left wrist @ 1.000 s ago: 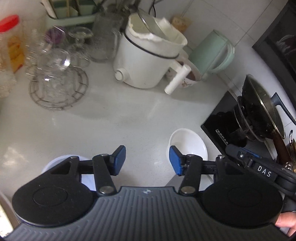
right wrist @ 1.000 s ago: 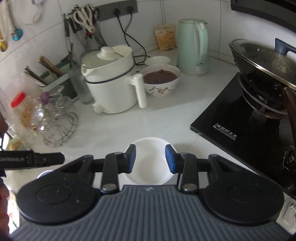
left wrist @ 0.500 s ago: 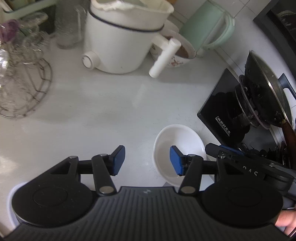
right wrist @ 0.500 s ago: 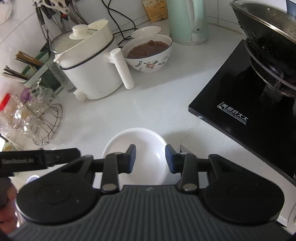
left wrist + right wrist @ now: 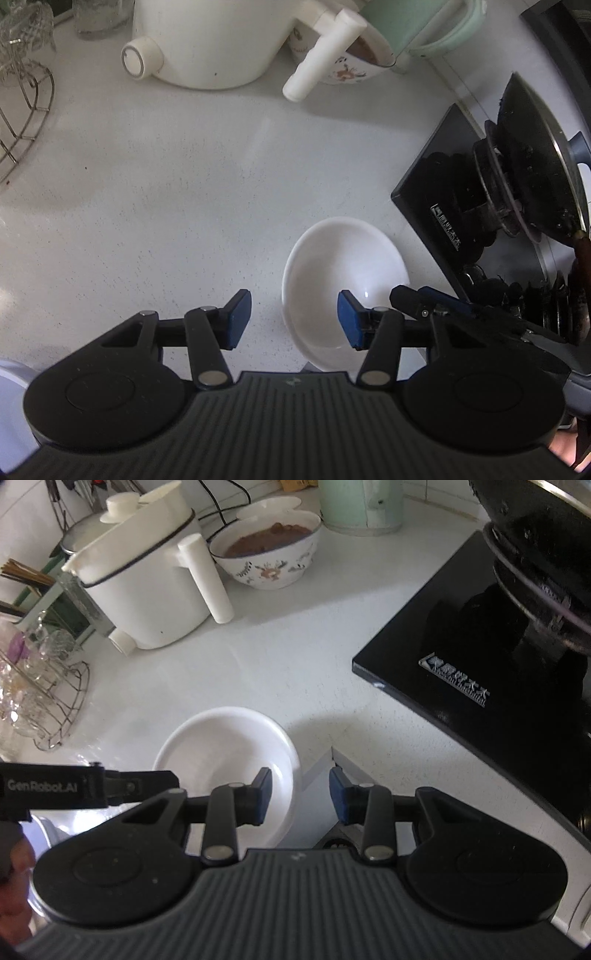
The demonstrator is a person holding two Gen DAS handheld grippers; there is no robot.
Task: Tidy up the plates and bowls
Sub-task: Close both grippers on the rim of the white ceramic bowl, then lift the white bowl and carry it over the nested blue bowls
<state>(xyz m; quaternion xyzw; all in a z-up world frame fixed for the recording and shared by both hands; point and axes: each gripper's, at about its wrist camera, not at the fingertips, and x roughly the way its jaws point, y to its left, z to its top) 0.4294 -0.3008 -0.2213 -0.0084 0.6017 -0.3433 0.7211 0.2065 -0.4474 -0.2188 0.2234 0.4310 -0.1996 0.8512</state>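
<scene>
A white bowl (image 5: 343, 266) (image 5: 221, 746) stands on the pale counter near the cooktop's corner. My left gripper (image 5: 294, 319) is open and straddles the bowl's left rim: its right pad is over the bowl's inside and its left pad over the counter. Neither pad presses on the rim. My right gripper (image 5: 300, 794) is open, with a narrower gap, at the opposite rim: its left pad is over the bowl and its right pad outside it. The edge of a second pale dish (image 5: 9, 402) (image 5: 51, 829) shows at the lower left, mostly hidden by the grippers.
At the back stand a white electric pot (image 5: 147, 590), a patterned bowl of brown food (image 5: 269, 557) and a green kettle (image 5: 362, 506). A black cooktop (image 5: 461, 686) with a dark wok (image 5: 539, 546) fills the right. A wire rack of glasses (image 5: 40, 686) is on the left.
Both grippers have come down and closer to the white bowl, which now looks larger. The left gripper moved right, so the bowl's rim now lies between its fingers. Jaw gaps look unchanged.
</scene>
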